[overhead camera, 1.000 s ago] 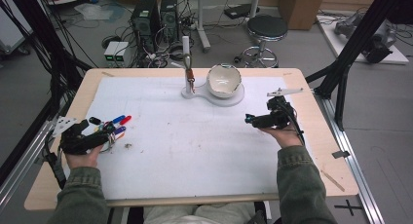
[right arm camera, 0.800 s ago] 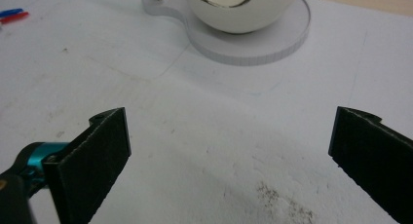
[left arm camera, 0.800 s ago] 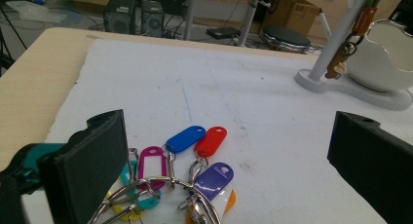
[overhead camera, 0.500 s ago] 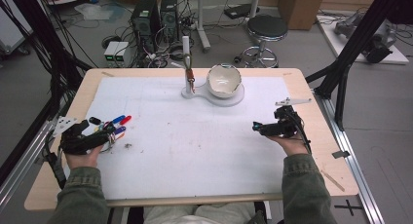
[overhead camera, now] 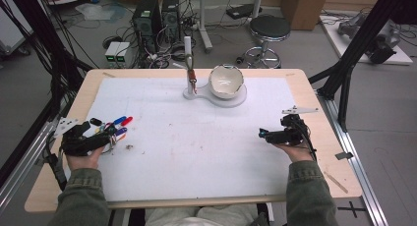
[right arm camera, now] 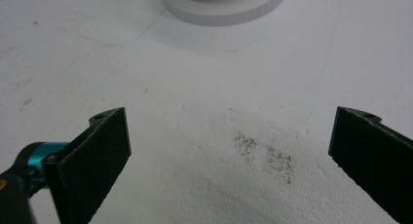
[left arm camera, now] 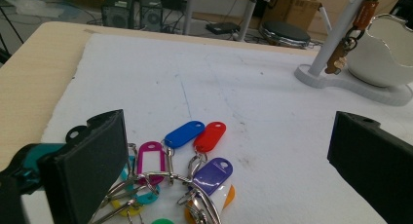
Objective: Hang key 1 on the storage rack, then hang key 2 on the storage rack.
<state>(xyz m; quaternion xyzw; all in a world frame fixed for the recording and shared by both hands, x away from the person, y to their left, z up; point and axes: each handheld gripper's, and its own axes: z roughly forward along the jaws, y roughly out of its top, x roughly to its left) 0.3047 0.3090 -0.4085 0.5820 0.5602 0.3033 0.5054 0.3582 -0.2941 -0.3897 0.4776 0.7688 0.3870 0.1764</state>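
Bystanders on my table
1 white bowl (overhead camera: 226, 81) on its stand (overhead camera: 216, 97); 1 stool (overhead camera: 266, 28) and 2 computer towers (overhead camera: 160, 17) beyond.

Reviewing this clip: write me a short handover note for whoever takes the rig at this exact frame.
Left gripper: open, jaws either side of the bunch of key tags lying on the white mat; not gripped yet.
Right gripper: open, holding nothing, low over bare mat on the right.
White stand with one tag hanging and the white bowl sit at the far edge.
Done: nothing lifted. Left: probably close on the bunch and pick it up.
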